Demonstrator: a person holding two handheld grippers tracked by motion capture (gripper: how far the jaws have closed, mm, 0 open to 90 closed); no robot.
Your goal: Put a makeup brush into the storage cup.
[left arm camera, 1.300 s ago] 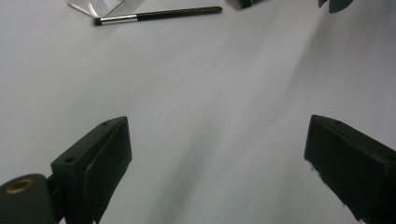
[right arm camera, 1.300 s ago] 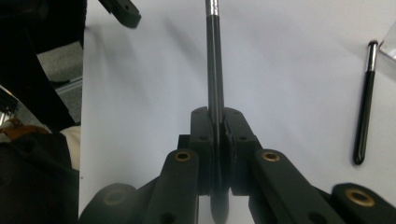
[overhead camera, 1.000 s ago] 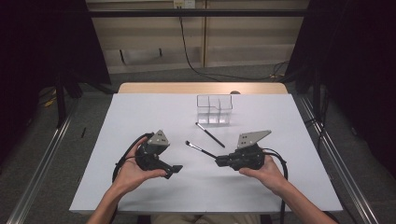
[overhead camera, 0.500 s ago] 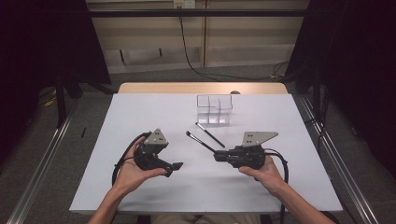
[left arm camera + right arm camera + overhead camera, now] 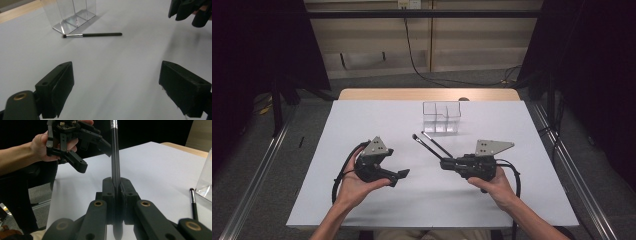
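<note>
The surface (image 5: 362,200) looked matt white over pale wood at the top edge. The organiser (image 5: 441,117) was clear glossy plastic. Each brush (image 5: 92,35) had a glossy black handle and metal ferrule.

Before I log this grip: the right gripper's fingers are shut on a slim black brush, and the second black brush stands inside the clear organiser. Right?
Not quite. The right gripper does clamp a slim black brush, but the second black brush lies flat on the white table beside the clear plastic organiser, as the left gripper view shows.

No lettering, label, brand or number reads on anything before me: my grippers, the brushes, the clear box and the white table all appear unmarked
</note>
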